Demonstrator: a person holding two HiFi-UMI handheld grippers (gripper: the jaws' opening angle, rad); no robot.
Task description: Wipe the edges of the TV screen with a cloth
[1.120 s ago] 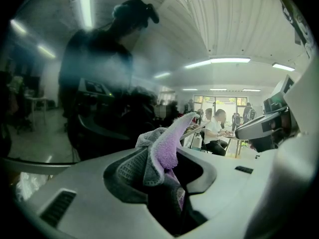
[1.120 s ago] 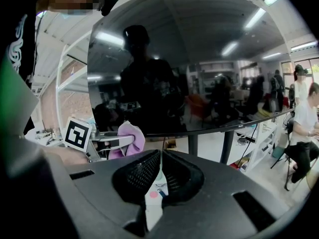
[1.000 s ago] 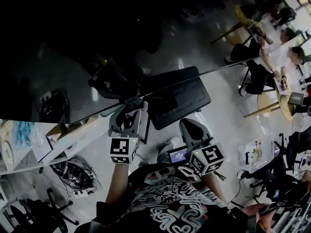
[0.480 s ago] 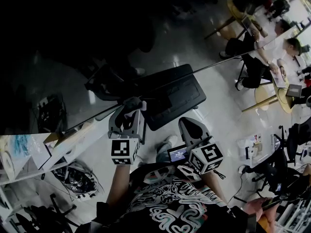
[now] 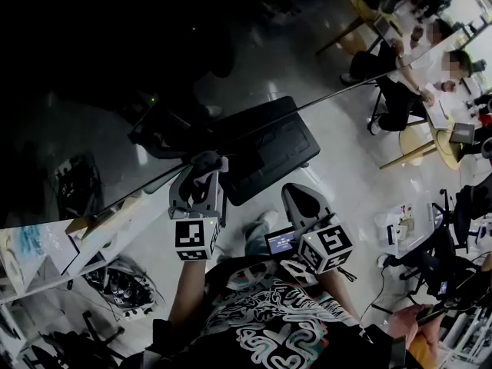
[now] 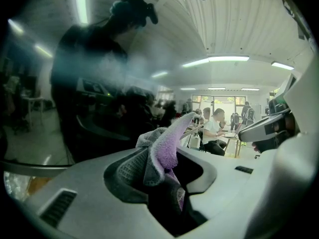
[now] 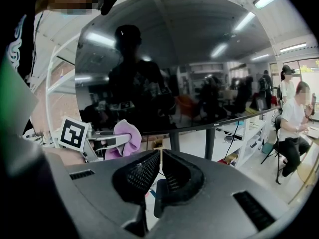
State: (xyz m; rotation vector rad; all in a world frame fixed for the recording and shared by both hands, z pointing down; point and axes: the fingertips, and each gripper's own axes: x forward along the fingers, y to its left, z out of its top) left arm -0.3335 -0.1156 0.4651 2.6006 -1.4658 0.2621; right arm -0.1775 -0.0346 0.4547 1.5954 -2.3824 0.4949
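The TV screen (image 5: 115, 75) is a large dark glossy panel that mirrors the room; its bottom edge (image 5: 307, 108) runs diagonally across the head view. My left gripper (image 5: 203, 169) is shut on a purple and grey cloth (image 5: 209, 162), and the cloth is pressed against that bottom edge. In the left gripper view the cloth (image 6: 162, 151) bunches up between the jaws, with the screen (image 6: 99, 73) right in front. My right gripper (image 5: 298, 197) hangs lower and to the right, shut and empty. The right gripper view shows the screen (image 7: 174, 59), the cloth (image 7: 124, 138) and my right gripper (image 7: 160, 171).
The TV post (image 7: 209, 143) stands on a dark flat base (image 5: 269, 148). A white rack (image 5: 46, 252) sits under the screen's left part. People sit at tables (image 5: 453, 68) at the far right. Office chairs (image 5: 430, 260) and a white shelf unit (image 7: 254, 133) stand nearby.
The head view has drifted slightly. The left gripper stays at the screen's bottom edge with the cloth, a little further left along it. The right gripper has barely moved.
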